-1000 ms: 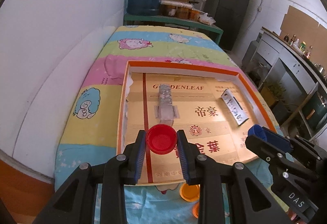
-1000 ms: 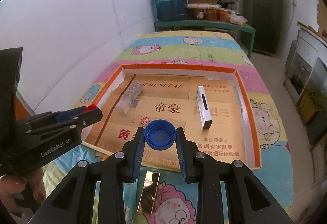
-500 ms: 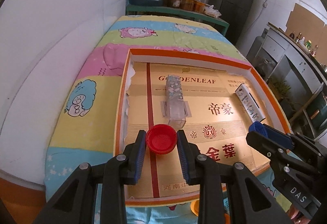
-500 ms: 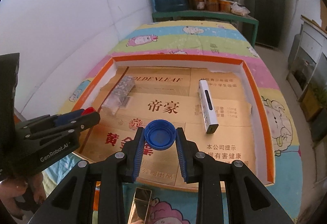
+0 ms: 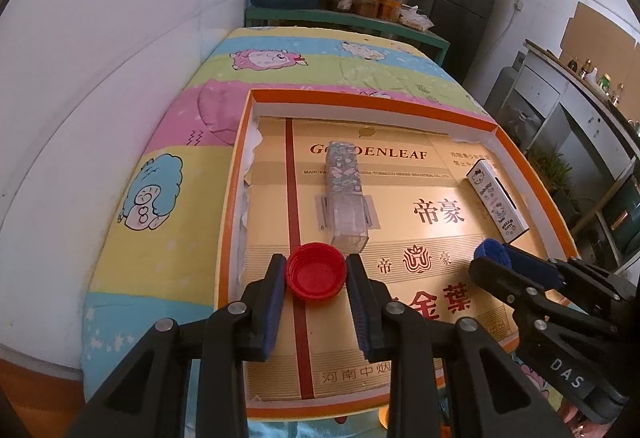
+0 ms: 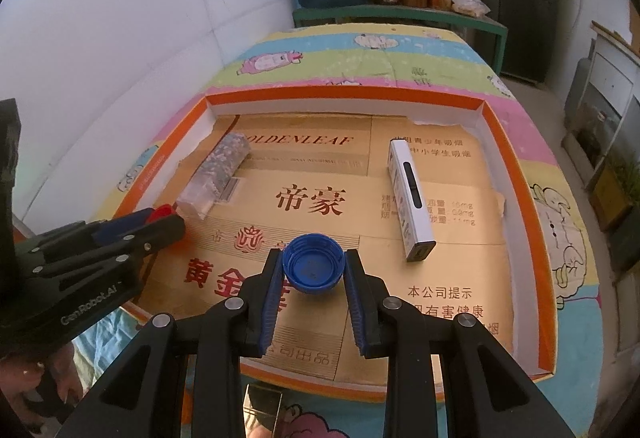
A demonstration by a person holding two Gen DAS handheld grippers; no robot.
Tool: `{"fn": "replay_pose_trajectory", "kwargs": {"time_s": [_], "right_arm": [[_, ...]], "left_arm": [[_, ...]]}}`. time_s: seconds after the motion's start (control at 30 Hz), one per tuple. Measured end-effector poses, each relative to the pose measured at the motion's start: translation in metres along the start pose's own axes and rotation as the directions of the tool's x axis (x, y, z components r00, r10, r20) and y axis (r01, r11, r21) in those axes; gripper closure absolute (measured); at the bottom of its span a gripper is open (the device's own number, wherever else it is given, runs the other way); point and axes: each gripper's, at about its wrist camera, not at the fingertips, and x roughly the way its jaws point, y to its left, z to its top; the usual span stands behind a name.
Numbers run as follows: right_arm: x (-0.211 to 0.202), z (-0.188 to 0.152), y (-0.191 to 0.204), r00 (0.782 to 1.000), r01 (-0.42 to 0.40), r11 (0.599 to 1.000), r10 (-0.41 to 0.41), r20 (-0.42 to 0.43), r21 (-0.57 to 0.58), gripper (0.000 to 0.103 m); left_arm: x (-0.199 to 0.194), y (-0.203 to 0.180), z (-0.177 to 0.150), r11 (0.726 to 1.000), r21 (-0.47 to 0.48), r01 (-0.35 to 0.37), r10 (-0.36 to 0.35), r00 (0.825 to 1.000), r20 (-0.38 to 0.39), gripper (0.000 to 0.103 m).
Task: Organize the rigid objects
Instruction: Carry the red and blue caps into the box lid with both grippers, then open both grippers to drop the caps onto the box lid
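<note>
Your left gripper (image 5: 316, 276) is clamped on the red cap (image 5: 316, 275), hollow side up, over the orange tray's (image 5: 532, 174) near-left floor; the clear box (image 5: 345, 198) lies just ahead, long axis pointing away; your right gripper (image 6: 313, 270) pinches the blue cap (image 6: 313, 268) near the tray's middle, the white box (image 6: 410, 200) ahead to its right.

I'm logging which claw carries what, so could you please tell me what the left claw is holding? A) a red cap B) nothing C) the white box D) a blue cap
A: in the left wrist view the left claw is shut on the red cap, while the right claw grips the blue cap.
</note>
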Motion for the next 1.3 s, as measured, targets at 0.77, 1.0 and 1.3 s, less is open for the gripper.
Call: {"fn": "replay_pose_trajectory", "kwargs": {"time_s": [0.77, 1.0, 1.3], "right_arm": [[0.003, -0.001, 0.004, 1.0, 0.03, 0.999, -0.03, 0.002, -0.025, 0.063], [-0.008, -0.003, 0.004, 0.999, 0.035, 0.999, -0.035, 0.013, -0.017, 0.063], [-0.031, -0.007, 0.008, 0.999, 0.041, 0.999, -0.04, 0.037, -0.018, 0.063]], "left_arm": [[-0.011, 0.0, 0.003, 1.0, -0.009, 0.016, -0.016, 0.999, 0.042, 0.072], [-0.022, -0.002, 0.002, 1.0, 0.0, 0.008, -0.008, 0.998, 0.057, 0.072], [-0.043, -0.007, -0.003, 1.0, 0.01, 0.003, -0.004, 0.997, 0.081, 0.072]]}}
